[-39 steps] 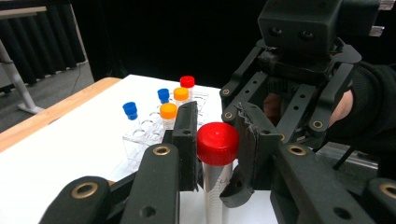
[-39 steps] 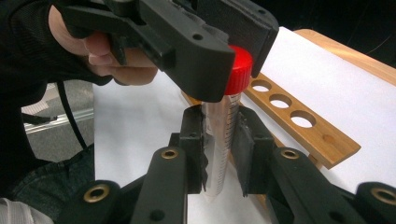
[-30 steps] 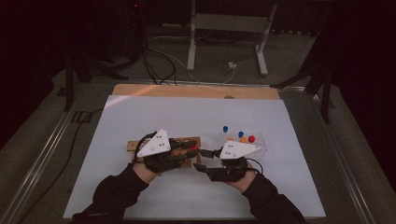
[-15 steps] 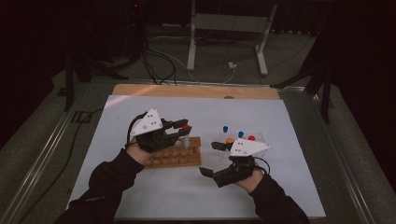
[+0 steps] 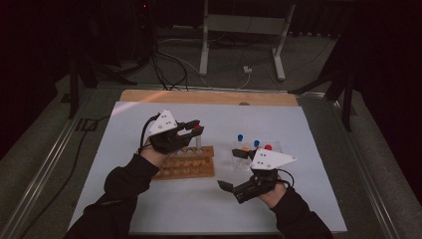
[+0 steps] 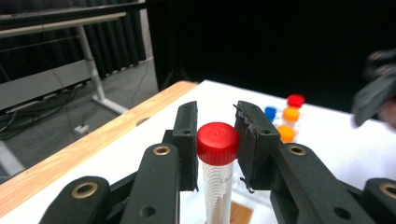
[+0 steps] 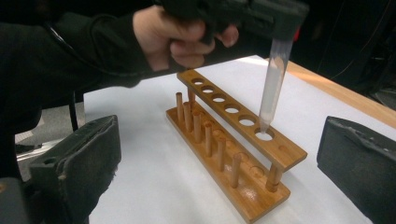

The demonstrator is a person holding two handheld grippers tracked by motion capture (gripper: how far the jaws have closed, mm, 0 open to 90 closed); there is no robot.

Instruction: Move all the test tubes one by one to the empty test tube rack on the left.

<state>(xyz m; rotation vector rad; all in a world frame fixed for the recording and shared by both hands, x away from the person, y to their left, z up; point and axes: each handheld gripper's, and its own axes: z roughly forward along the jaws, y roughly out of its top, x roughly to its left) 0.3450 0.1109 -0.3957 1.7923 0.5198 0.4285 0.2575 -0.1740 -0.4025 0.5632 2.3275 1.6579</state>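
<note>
White tabletop (image 5: 149,209): left gripper (image 5: 191,130) clamps red-capped tube (image 6: 217,172) upright, tip over the wooden rack (image 7: 243,154)'s end hole for insertion; right gripper (image 5: 234,186), jaws just spread empty, stands clear.

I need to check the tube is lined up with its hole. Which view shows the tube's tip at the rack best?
The right gripper view: the tube tip sits at the end hole of the wooden rack. The left gripper view shows its red cap between the jaws of the left gripper; the high view shows it small.
</note>
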